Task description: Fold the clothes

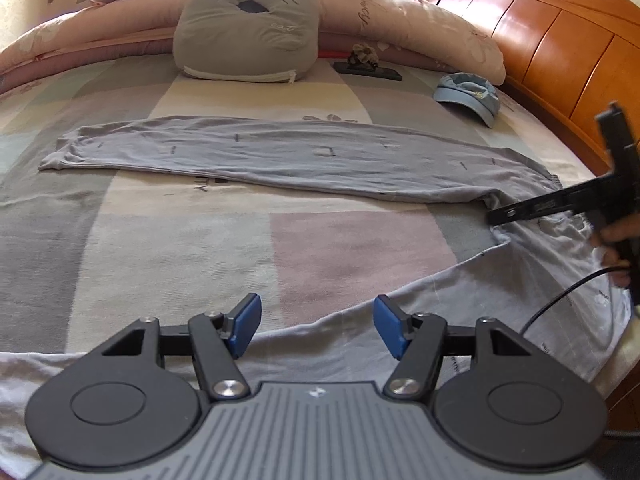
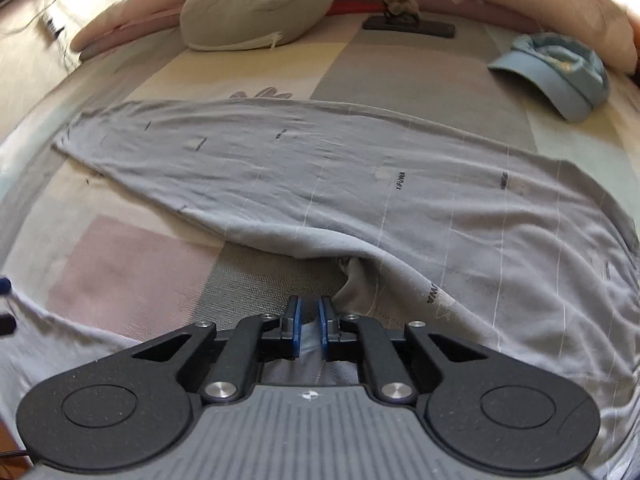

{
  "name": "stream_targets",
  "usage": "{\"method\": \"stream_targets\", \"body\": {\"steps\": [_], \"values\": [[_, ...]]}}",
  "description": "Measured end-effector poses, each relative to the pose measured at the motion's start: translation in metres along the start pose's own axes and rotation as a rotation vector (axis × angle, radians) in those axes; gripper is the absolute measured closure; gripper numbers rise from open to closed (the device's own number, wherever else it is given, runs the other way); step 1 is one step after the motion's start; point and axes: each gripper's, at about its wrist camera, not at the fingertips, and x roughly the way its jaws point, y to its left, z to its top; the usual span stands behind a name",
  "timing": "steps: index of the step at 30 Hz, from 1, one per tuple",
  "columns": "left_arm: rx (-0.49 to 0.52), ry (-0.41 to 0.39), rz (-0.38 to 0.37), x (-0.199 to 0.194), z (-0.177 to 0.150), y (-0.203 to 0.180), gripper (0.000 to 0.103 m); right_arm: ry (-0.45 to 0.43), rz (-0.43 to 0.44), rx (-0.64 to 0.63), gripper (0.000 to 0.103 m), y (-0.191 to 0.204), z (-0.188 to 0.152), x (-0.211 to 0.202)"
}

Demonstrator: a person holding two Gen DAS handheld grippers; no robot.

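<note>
Grey pants (image 2: 360, 184) lying mid-frame, soft & limp; grab at crotch/leg edge. R gripper (image 2: 309, 320) nearly closed, holding nothing. L gripper (image 1: 316, 326) hanging open, empty.

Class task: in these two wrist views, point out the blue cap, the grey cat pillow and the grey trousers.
blue cap (image 2: 560, 76): right wrist view, on its crown.
grey cat pillow (image 1: 248, 32): left wrist view, on its front face.
grey trousers (image 2: 360, 184): right wrist view, on the far leg's middle.
</note>
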Motion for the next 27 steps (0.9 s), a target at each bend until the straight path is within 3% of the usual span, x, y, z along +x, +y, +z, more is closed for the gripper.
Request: {"method": "stream_targets", "body": {"steps": [4, 6, 11, 12, 13, 16, 20, 27], "values": [[0.006, 0.034, 0.014, -0.004, -0.007, 0.016, 0.037, -0.014, 0.009, -0.02, 0.068, 0.017, -0.011, -0.032], [0.005, 0.056, 0.018, -0.004, -0.012, 0.025, 0.037, -0.01, 0.013, -0.021, 0.065, 0.025, -0.02, -0.045], [-0.024, 0.128, 0.021, -0.002, -0.028, 0.053, 0.036, 0.057, 0.052, 0.067, 0.064, 0.048, -0.045, -0.02], [-0.031, 0.143, 0.032, -0.002, -0.032, 0.06, 0.036, 0.069, 0.068, 0.1, 0.061, 0.055, -0.048, -0.012], [-0.037, 0.154, 0.039, -0.003, -0.036, 0.066, 0.036, 0.072, 0.105, 0.103, 0.051, 0.064, -0.049, -0.008], [-0.063, 0.141, 0.008, -0.012, -0.042, 0.081, 0.034, 0.085, 0.228, 0.103, 0.052, 0.089, -0.049, -0.005], [-0.082, 0.114, 0.019, -0.021, -0.035, 0.094, 0.034, 0.068, 0.184, 0.093, 0.052, 0.104, -0.046, -0.011], [-0.065, 0.072, -0.017, -0.018, -0.007, 0.082, 0.033, -0.006, 0.121, 0.148, 0.052, 0.081, -0.038, -0.039]]}}
